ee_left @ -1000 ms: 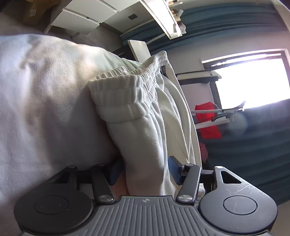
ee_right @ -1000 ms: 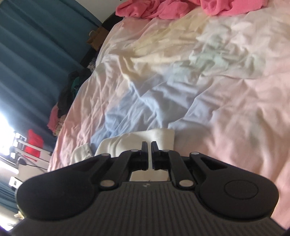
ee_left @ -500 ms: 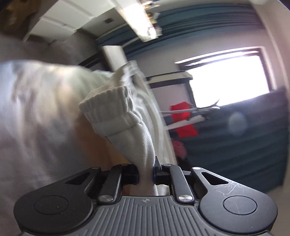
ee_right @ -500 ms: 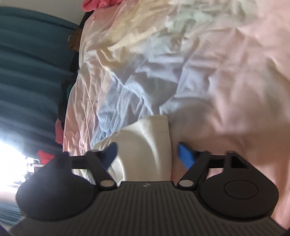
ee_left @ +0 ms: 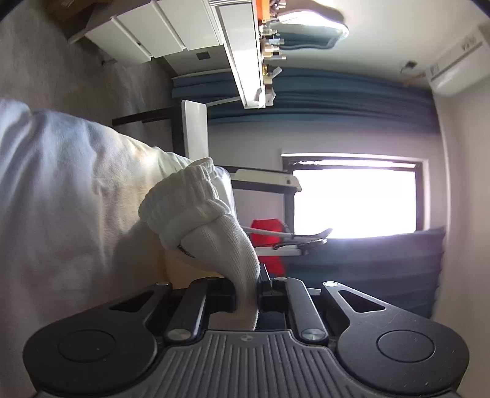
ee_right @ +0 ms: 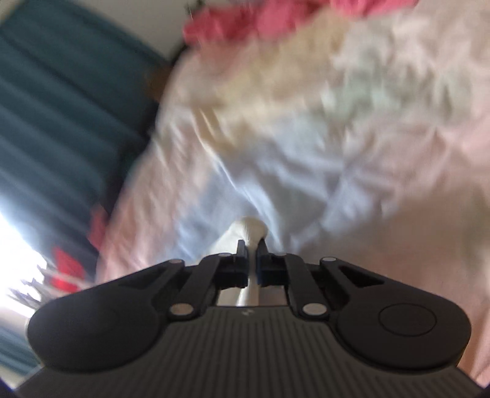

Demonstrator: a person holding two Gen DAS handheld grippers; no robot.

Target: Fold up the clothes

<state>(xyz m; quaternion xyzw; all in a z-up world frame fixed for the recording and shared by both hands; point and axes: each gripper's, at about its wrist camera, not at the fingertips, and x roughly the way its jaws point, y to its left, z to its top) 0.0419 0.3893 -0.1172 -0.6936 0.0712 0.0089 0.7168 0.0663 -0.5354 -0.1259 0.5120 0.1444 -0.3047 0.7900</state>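
A white ribbed garment (ee_left: pixel 196 214) with an elastic cuff or waistband hangs bunched in front of the left wrist camera, its wide body spreading out to the left. My left gripper (ee_left: pixel 258 281) is shut on a pinched fold of it. In the blurred right wrist view, my right gripper (ee_right: pixel 251 248) has its jaws closing on another bunched bit of the same white garment (ee_right: pixel 249 228), and the pads press on it. Below lies the bed sheet (ee_right: pixel 337 153), pastel and crumpled.
Pink clothes (ee_right: pixel 275 18) lie heaped at the far end of the bed. Blue curtains (ee_right: pixel 61 107) hang beside the bed on the left. The left wrist view shows a bright window (ee_left: pixel 355 196), a red item on a rack (ee_left: pixel 266 238) and white drawers (ee_left: pixel 147 33).
Both grippers stood open around the white garment and have shut on it. The left one has swung with the cloth, so more of the room shows. The right view is now blurred.
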